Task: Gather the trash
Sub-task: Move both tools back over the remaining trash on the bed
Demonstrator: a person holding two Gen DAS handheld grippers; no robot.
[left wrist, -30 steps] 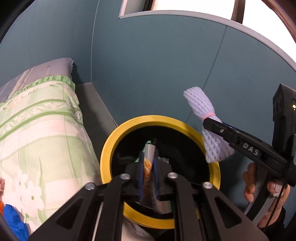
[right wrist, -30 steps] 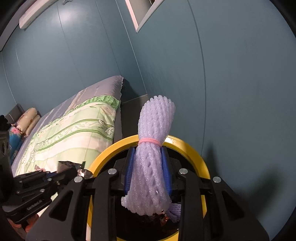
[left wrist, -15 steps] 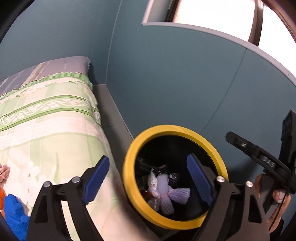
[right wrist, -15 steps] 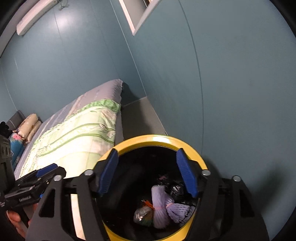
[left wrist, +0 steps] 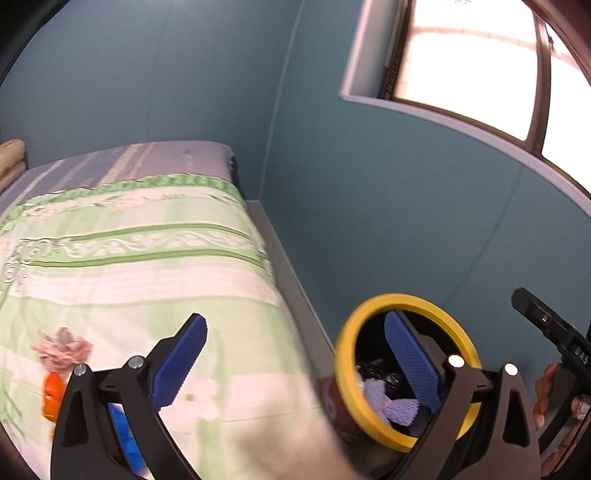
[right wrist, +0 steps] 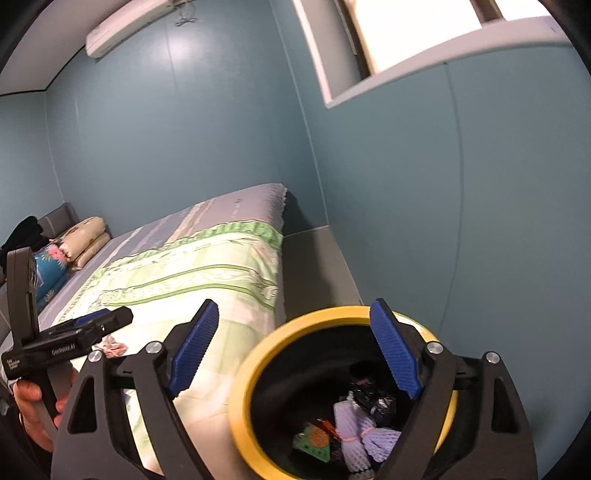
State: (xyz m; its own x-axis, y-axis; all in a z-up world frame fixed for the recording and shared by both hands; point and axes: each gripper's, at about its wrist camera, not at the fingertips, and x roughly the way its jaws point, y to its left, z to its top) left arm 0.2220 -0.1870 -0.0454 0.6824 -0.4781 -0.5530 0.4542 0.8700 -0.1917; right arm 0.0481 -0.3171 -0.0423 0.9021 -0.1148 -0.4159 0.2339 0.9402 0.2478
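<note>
Here, teal walls [right wrist: 406,221] fill the space ahead of both tongs, with a bright window [left wrist: 472,62] high to the right and a white air conditioner [right wrist: 129,26] up near the ceiling. A bed [left wrist: 129,258] under a green-and-white floral sheet stretches to the left of the left gripper [left wrist: 295,363] and ahead-left of the right gripper [right wrist: 291,349]; folded pillows [right wrist: 85,236] lie at its far end. Just beyond the right gripper's fingertips stands the yellow-rimmed trash bin [right wrist: 251,362], black inside, beside the bed's edge; in the left wrist view the same bin sits behind the right-hand finger. Both pairs of jaws are opening and released, blue pads spread wide with nothing between them. At the bottom of the bin lie the collected pieces: a lavender foam fruit net [right wrist: 354,439] tied with a pink band, a green-and-orange wrapper [right wrist: 314,443] beside it, and crumpled black plastic [right wrist: 369,397] behind. On the sheet near the left gripper's left finger rest an orange scrap [left wrist: 50,395], a blue object [left wrist: 125,439] and a pinkish crumpled piece [left wrist: 62,349]. A hand [right wrist: 29,413] grips the left tool's handle.
</note>
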